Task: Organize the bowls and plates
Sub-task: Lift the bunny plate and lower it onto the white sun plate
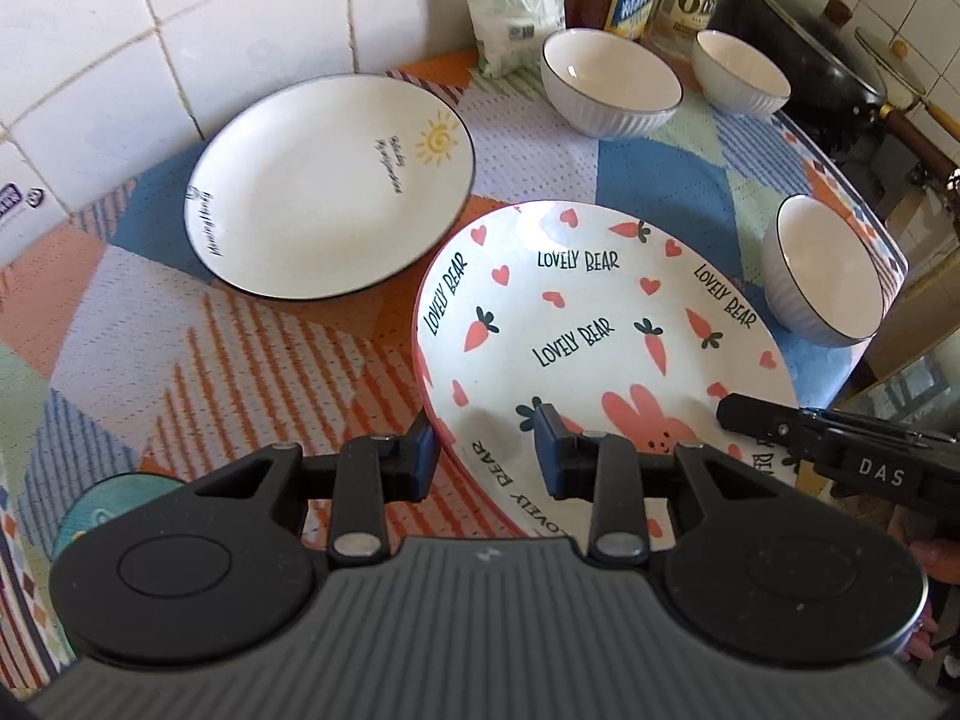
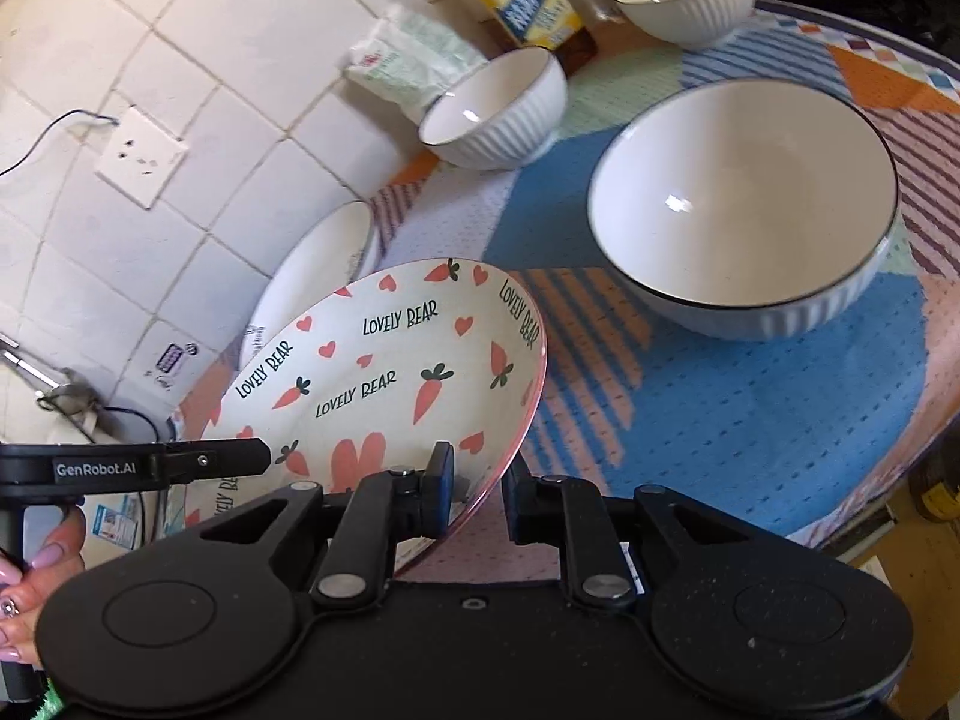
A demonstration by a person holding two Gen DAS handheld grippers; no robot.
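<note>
Both grippers sit nearest the lens, each clamped on the rim of the rabbit plate (image 1: 600, 324). The left gripper (image 1: 483, 456) has its jaws narrowed on the plate's near-left edge, one pad outside the rim and one inside. The right gripper (image 2: 477, 495) has its jaws almost fully closed on the plate's opposite edge. From the right wrist view the plate looks tilted, its far side raised off the bench (image 1: 180, 360), so the step in hand appears to be lifting this plate with two hands.

Taking the rabbit plate as landmark: the sun plate (image 1: 336, 186) lies just beyond its far-left rim, flat on the mat. One ribbed bowl (image 1: 831, 276) stands just beside its right edge; two more bowls (image 1: 609, 81) stand well behind it.

Next, I judge, the rabbit plate must be carried level over the sun plate and lowered centred onto it, both grips kept firm.
</note>
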